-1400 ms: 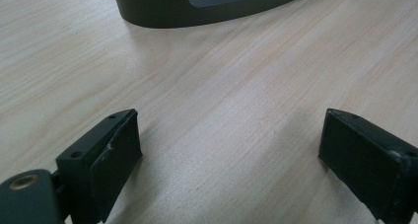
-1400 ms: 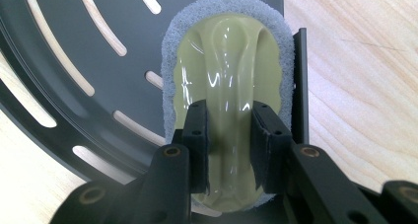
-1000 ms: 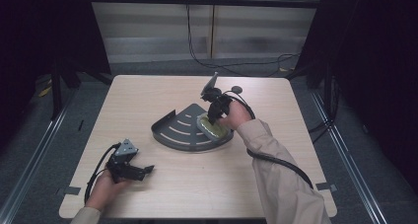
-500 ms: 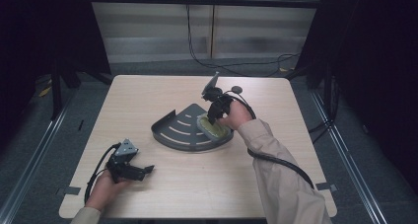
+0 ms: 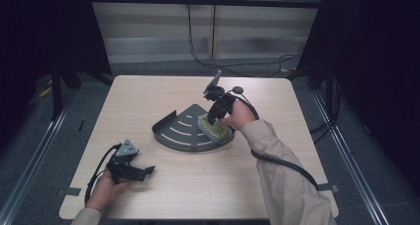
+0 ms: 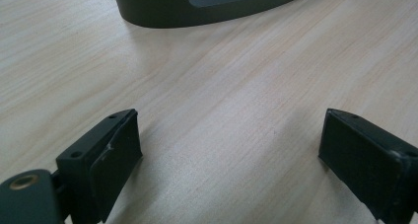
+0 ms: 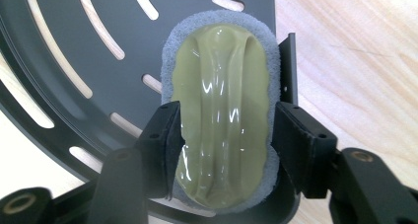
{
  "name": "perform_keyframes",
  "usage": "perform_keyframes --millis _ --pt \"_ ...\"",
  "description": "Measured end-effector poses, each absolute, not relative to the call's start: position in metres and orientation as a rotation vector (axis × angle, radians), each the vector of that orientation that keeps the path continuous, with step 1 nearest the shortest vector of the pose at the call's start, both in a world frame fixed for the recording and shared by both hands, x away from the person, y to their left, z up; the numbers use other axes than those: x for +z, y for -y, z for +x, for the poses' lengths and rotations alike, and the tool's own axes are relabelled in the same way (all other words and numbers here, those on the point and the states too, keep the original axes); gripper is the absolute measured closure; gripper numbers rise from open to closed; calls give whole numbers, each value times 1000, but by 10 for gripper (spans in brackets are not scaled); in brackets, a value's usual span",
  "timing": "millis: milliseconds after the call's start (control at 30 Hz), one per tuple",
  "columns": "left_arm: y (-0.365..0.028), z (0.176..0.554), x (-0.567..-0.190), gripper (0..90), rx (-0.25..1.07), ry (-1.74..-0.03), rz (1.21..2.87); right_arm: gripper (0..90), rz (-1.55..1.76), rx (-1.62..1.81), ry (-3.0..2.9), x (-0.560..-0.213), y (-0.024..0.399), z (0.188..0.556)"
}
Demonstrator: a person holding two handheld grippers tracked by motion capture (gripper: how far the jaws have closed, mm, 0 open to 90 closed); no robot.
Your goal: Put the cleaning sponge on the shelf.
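A scrubber (image 7: 222, 110) with a glossy olive-green grip on a grey pad lies flat in a dark slotted quarter-round tray (image 5: 178, 132), near the tray's right corner. My right gripper (image 7: 227, 119) points down over the scrubber (image 5: 215, 128). Its jaws have just been opening and now stand on either side of the scrubber's waist without squeezing it. In the high view my right gripper (image 5: 212, 120) sits at the tray's right side. My left gripper (image 5: 144, 171) rests low at the table's front left, with its jaws wide open over bare wood (image 6: 229, 135).
The tray's curved wall (image 6: 197, 9) lies just ahead of the left gripper. A cable (image 5: 277, 158) trails from the right gripper along the sleeve. Dark frame posts and floor cables stand beyond the table's far edge (image 5: 198, 77).
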State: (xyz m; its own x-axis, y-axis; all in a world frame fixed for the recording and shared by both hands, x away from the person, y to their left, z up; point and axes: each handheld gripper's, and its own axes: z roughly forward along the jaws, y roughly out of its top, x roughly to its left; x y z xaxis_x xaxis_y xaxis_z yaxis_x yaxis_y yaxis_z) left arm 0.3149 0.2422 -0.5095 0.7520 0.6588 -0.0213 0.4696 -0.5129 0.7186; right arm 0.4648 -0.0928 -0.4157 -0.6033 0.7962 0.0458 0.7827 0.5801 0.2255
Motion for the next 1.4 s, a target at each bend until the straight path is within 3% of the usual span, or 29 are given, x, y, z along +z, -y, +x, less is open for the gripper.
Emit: perform_keyframes --millis 633,1400 --pt "-242 315 -509 83 328 -841 2209 202 1300 403 -2775 -402 98 461" --pt "-242 315 -510 82 332 -843 2208 198 1258 436 -2792 -390 122 444"
